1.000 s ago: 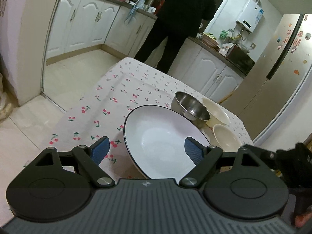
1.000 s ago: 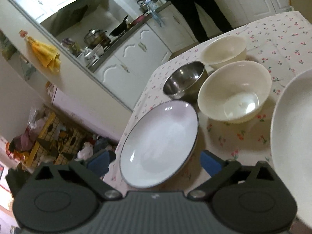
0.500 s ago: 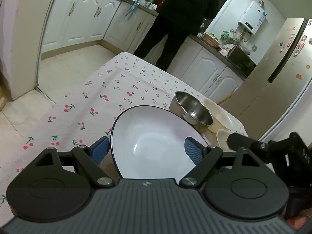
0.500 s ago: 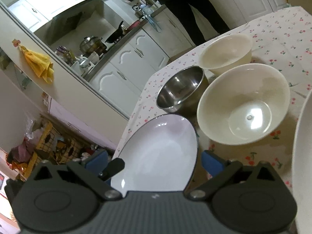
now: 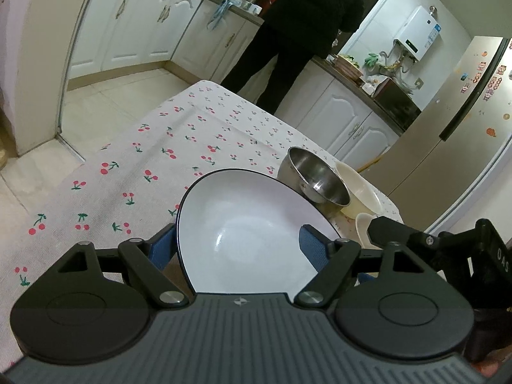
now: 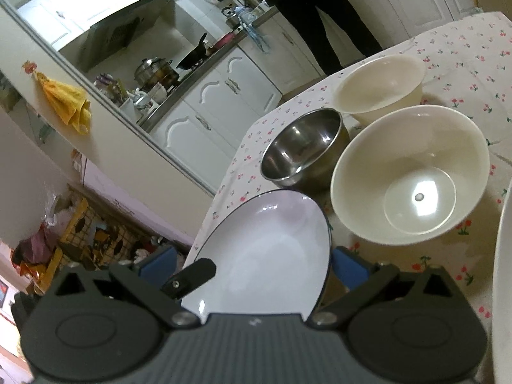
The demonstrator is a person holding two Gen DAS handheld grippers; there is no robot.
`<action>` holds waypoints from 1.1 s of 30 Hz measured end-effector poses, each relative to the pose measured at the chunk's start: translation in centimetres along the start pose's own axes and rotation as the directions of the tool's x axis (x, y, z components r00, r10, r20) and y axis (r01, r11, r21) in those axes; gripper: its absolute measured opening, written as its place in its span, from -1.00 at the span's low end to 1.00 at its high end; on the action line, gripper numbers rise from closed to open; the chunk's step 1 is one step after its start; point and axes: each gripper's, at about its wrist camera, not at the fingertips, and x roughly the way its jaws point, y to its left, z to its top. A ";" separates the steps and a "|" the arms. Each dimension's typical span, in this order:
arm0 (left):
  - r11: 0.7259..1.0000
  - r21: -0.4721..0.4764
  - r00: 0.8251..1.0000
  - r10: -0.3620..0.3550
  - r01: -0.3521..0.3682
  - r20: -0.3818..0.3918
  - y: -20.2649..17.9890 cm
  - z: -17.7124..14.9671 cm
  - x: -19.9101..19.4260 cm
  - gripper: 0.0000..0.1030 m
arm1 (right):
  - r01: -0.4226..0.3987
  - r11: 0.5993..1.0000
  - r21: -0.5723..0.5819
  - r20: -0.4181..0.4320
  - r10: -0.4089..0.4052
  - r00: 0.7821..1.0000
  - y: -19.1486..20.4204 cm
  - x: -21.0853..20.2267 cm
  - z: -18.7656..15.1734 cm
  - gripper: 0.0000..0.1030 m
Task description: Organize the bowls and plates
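Note:
A white plate with a dark rim [image 5: 243, 233] lies on the cherry-print tablecloth [image 5: 166, 160]; it also shows in the right wrist view [image 6: 268, 256]. My left gripper [image 5: 236, 249] is open, its blue pads on either side of the plate's near edge. My right gripper [image 6: 252, 264] is open around the plate's opposite edge. A steel bowl [image 6: 304, 147] and two cream bowls, one near [image 6: 412, 172] and one far [image 6: 380, 86], stand beyond the plate. The steel bowl also shows in the left wrist view [image 5: 316, 179].
The edge of another white plate [image 6: 502, 288] shows at the far right. A person in black [image 5: 307, 25] stands at the kitchen counter beyond the table. A fridge [image 5: 454, 134] stands to the right. The table's edges are close to the bowls.
Both grippers have moved in closer to the dark-rimmed plate, which now sits between the pads of each. The bowls have not moved.

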 end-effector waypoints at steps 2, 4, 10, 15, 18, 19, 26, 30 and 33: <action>1.000 0.001 1.000 0.006 -0.006 0.005 0.0 -0.2 -0.2 0.75 | 0.000 1.000 -0.008 -0.002 0.000 1.000 0.1 -0.1 -0.1 0.99; 1.000 0.006 1.000 0.022 -0.022 0.012 0.2 -0.4 -0.5 0.53 | 0.002 1.000 -0.022 -0.003 -0.002 1.000 0.2 -0.2 -0.3 0.99; 0.997 0.012 0.996 0.082 -0.082 0.034 0.4 -0.6 -0.8 -0.16 | 0.021 0.997 -0.073 0.013 -0.020 1.000 0.4 -0.6 -1.1 0.85; 0.993 0.028 0.992 0.116 -0.117 0.041 0.2 -0.9 -0.6 -0.39 | 0.130 0.976 -0.176 0.040 -0.125 0.991 0.7 0.2 -1.6 0.09; 0.991 0.035 0.991 0.127 -0.129 0.046 0.3 -1.0 -0.6 -0.46 | 0.171 0.962 -0.212 0.046 -0.165 0.985 0.3 0.7 -1.9 -0.15; 0.990 0.037 0.990 0.132 -0.133 0.047 0.3 -1.0 -0.6 -0.48 | 0.172 0.961 -0.216 0.042 -0.167 0.985 0.1 0.8 -2.0 -0.17; 0.989 0.053 0.990 0.134 -0.136 0.050 0.1 -1.6 -1.2 -0.53 | 0.213 0.940 -0.269 0.071 -0.201 0.977 0.3 0.7 -2.8 -0.33; 0.991 0.044 0.991 0.126 -0.128 0.052 0.1 -2.1 -1.9 -0.53 | 0.226 0.928 -0.297 0.092 -0.208 0.974 0.4 0.0 -3.5 -0.34; 0.992 0.036 0.991 0.121 -0.123 0.059 0.1 -2.5 -2.6 -0.53 | 0.229 0.920 -0.317 0.103 -0.207 0.973 0.6 -0.6 -4.0 -0.34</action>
